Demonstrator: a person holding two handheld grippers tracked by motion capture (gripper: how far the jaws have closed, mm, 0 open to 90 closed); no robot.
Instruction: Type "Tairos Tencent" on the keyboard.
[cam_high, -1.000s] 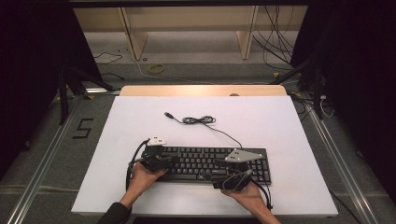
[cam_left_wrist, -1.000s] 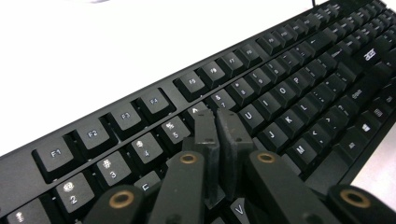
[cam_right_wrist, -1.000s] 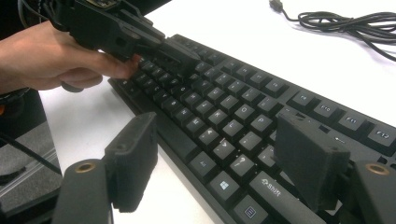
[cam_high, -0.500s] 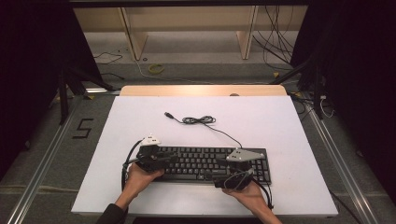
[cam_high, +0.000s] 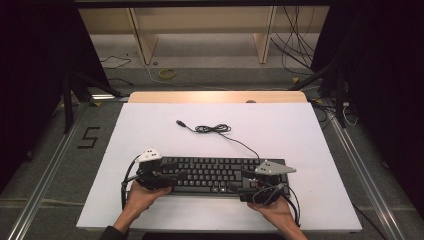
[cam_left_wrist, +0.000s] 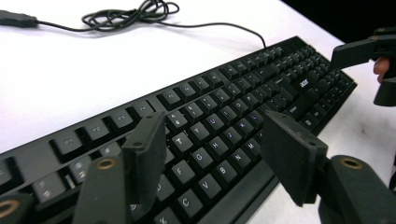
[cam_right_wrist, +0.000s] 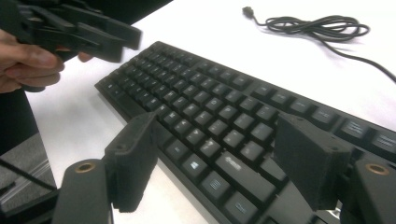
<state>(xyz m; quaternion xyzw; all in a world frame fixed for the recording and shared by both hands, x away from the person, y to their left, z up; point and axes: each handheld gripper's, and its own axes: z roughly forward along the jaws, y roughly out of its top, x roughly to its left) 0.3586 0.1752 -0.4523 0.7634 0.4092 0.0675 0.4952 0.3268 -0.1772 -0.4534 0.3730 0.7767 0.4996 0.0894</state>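
Now black keyboard (cam_high: 215, 175) lies flat near desk (cam_high: 300, 135) front edge, cable (cam_high: 215, 129) coiled behind toward desk middle. Left gripper (cam_left_wrist: 210, 158) over keyboard's left end, jaws just opening, nothing between. Right gripper (cam_right_wrist: 219, 163) released over right end.

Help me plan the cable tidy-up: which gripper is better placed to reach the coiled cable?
Probably left: the left gripper hovers open over the keyboard, nearer the coiled cable than the right gripper.

Left gripper (cam_left_wrist: 212, 154) jaws just opened, apart over flat black plastic keyboard (cam_left_wrist: 224, 116); nothing between. Thin black coiled cable (cam_left_wrist: 133, 11) behind, on white table (cam_left_wrist: 93, 70).
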